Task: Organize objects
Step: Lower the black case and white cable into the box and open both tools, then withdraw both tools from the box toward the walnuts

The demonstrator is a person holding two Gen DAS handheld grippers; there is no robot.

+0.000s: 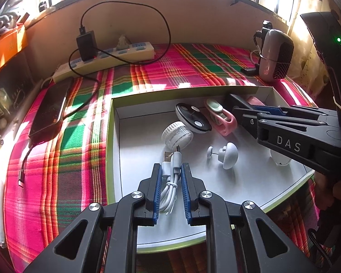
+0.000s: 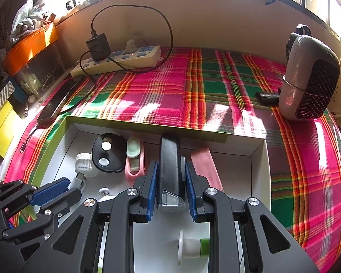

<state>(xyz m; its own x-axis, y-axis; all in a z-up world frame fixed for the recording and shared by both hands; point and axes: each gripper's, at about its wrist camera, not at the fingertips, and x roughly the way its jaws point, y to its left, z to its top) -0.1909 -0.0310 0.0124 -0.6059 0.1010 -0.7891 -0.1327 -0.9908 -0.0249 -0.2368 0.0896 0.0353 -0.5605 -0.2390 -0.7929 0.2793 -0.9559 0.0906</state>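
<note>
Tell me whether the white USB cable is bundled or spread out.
Bundled. The white USB cable is coiled in loops with a tie around its middle, held between the left gripper fingers over the box.

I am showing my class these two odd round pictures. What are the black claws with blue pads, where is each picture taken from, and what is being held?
No robot here: a person holds a two-fingered black gripper in each hand, and each carries a wide-angle camera looking along its fingers.

The left camera's picture shows the left gripper shut on a bundled white USB cable. The right camera's shows the right gripper shut on a long black bar-shaped object with a clear end cap.

Both reach into a shallow white cardboard box with a green rim lying on a pink and green plaid cloth. Inside the box lie a small clear round jar and a pink clip-like gadget.
</note>
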